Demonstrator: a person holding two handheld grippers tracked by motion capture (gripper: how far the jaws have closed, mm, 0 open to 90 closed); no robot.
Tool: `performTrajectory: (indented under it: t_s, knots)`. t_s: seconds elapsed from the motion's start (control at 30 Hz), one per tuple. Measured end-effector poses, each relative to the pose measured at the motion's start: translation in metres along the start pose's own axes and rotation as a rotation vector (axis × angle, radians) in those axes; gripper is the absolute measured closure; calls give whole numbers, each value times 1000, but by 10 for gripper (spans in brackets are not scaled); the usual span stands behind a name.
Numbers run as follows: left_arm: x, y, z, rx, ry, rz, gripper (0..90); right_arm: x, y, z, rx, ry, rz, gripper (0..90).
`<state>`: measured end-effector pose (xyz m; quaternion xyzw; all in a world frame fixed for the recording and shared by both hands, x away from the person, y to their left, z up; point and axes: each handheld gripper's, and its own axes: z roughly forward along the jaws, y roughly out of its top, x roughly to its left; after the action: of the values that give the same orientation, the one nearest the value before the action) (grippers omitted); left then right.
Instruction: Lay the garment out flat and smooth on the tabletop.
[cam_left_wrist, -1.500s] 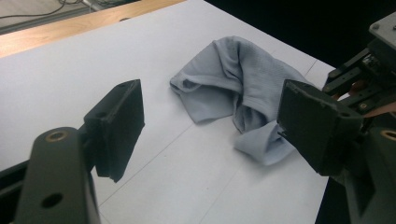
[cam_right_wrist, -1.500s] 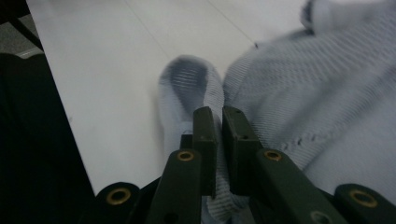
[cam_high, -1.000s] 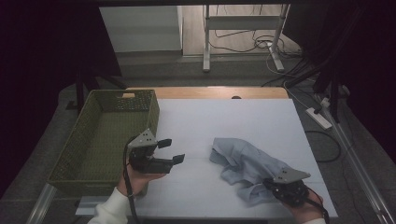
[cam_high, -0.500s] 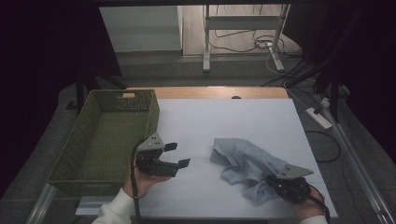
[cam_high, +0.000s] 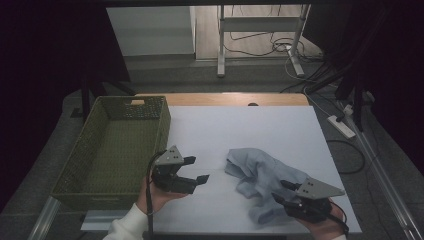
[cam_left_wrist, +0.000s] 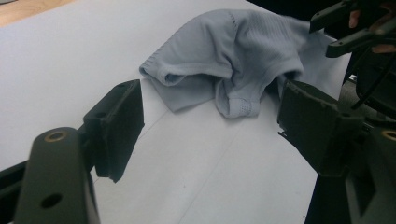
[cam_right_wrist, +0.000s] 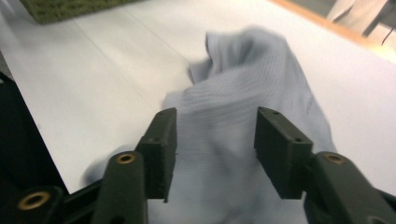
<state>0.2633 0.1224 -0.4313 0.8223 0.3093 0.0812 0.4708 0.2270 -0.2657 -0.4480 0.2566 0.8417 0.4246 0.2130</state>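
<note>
Light grey-blue garment (cam_high: 260, 177) crumpled on white table sheet (cam_high: 240, 130), right-of-centre, toward near edge. Bunched, folds raised, hem band visible in left gripper view (cam_left_wrist: 233, 70).

R gripper (cam_high: 281, 192) at near-right edge of garment, held in hand (cam_high: 320, 220), grey plate on top. Jaws just been opening; now approx half apart. R gripper view (cam_right_wrist: 214, 140): cloth seen through the gap betw the pads and below them, pads not pressing on it. No grip on fabric. Cloth blurred there, can't tell if tips graze it.

L gripper (cam_high: 196, 170) held in left hand (cam_high: 160, 192), white sleeve (cam_high: 127, 227) at bottom edge. Sits betw basket and garment, above bare sheet, tips pointed toward garment. Jaws wide, nothing betw them; in left gripper view (cam_left_wrist: 210, 121) plain sheet in the gap, garment beyond, apart from both pads. R gripper's jaws visible top-right of that view.

Green woven basket (cam_high: 80, 150) on left side of table, long side just beside sheet edge, inside looks bare. Well apart from garment.

Beyond table: wood edge strip (cam_high: 225, 99), floor w/ cables (cam_high: 260, 47), power strip (cam_high: 341, 126) to the right.
</note>
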Motion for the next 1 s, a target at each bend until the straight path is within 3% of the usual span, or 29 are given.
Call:
performTrajectory:
  t_s: [0.23,0.33,0.47,0.6,0.8,1.0]
  knots:
    - [0,0,0,-2,-1,0,235,16,27,36,32,39,-19,452]
    - [0,0,0,-2,-1,0,235,20,32,46,43,57,-27,452]
    - [0,0,-1,-3,0,-1,235,25,42,77,86,78,-32,448]
    - [1,0,-2,-6,1,-5,235,26,46,93,103,89,-20,449]
    - [1,0,-3,-7,1,-5,235,32,51,106,118,110,-22,448]
    - [0,0,-2,-6,1,-2,234,29,42,112,161,123,-11,442]
